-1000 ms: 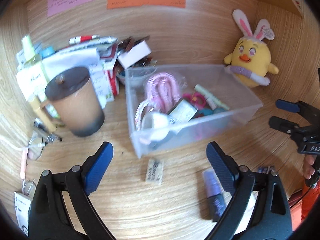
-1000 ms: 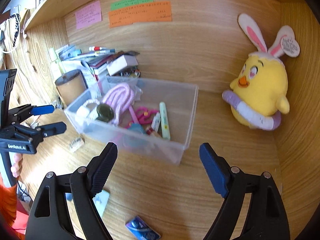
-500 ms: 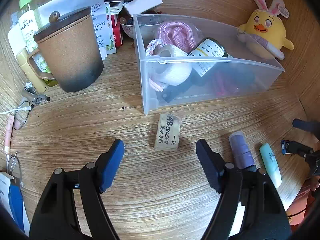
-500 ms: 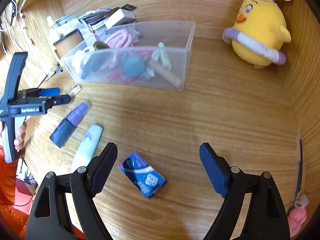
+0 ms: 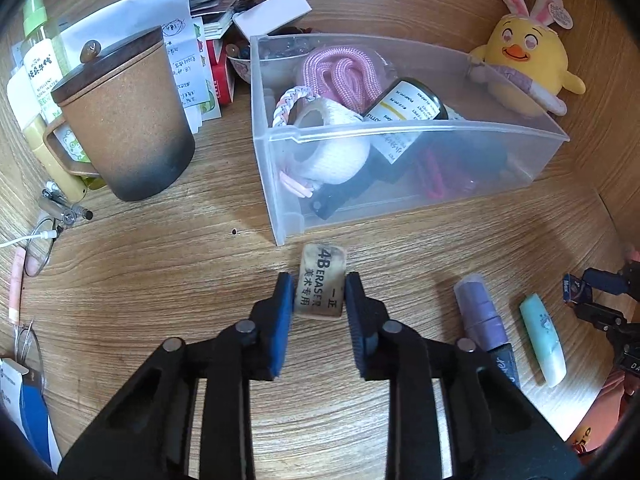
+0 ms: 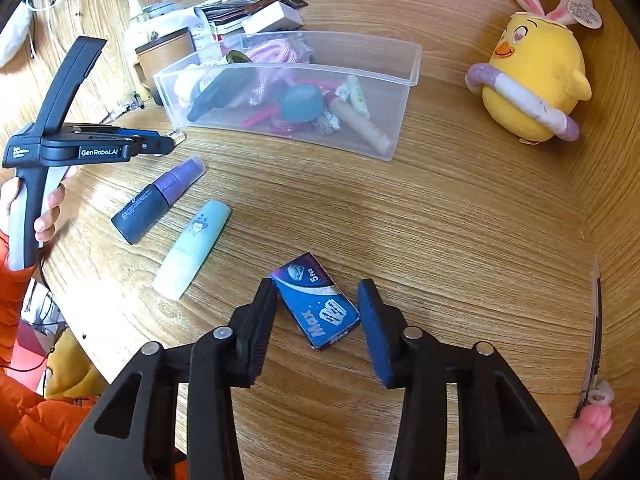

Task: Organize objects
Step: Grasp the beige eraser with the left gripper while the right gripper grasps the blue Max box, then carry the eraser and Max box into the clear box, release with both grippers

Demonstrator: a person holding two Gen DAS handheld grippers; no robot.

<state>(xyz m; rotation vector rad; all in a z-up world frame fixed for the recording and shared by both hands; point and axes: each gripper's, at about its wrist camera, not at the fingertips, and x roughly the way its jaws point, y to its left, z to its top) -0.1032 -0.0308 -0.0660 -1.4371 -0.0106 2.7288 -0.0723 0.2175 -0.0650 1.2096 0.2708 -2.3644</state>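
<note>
A clear plastic bin holds pink rope, a tape roll, a dark jar and small items; it also shows in the right wrist view. My left gripper is shut on a tan 4B eraser lying on the wooden desk in front of the bin. My right gripper is open, its fingers on either side of a small blue box on the desk, with gaps on both sides. A purple-capped tube and a mint tube lie to its left.
A lidded brown mug, papers and a spray bottle stand left of the bin. A yellow chick plush sits against the back right wall. Glasses and a cable lie at the left edge.
Both grippers came down towards the desk. The left jaws closed onto the eraser. The right jaws narrowed around the blue box.
</note>
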